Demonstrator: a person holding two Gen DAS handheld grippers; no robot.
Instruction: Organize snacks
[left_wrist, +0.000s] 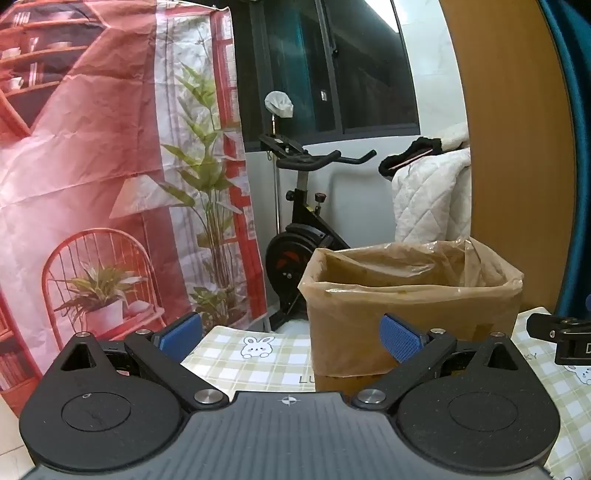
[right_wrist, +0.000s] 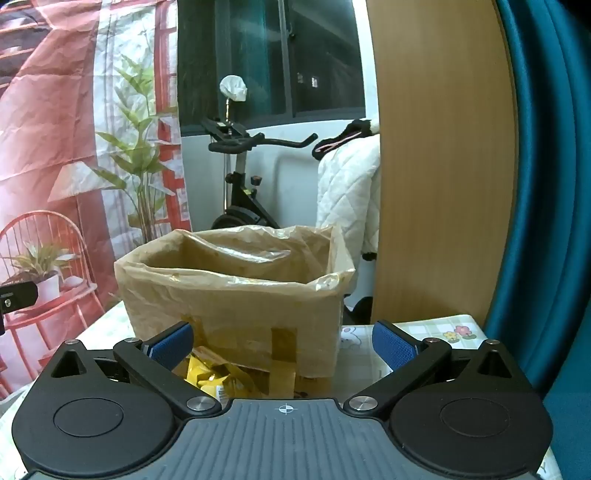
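1 lined box (right_wrist: 236, 295), 1 heap of yellow snack packets (right_wrist: 218, 376), 1 exercise bike (left_wrist: 303, 229).

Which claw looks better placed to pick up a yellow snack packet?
Probably the right claw: it is open and the yellow snack packets lie just before it, in front of the lined cardboard box. The left claw, also open, shows only tablecloth and box.

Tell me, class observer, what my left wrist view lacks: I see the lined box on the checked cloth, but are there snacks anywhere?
Observer: Yes. Yellow snack packets lie at the near foot of the box, seen from the right wrist.
Operator: Is the right gripper holding any?
Observer: No. The right gripper stands open, with nothing between its fingers.
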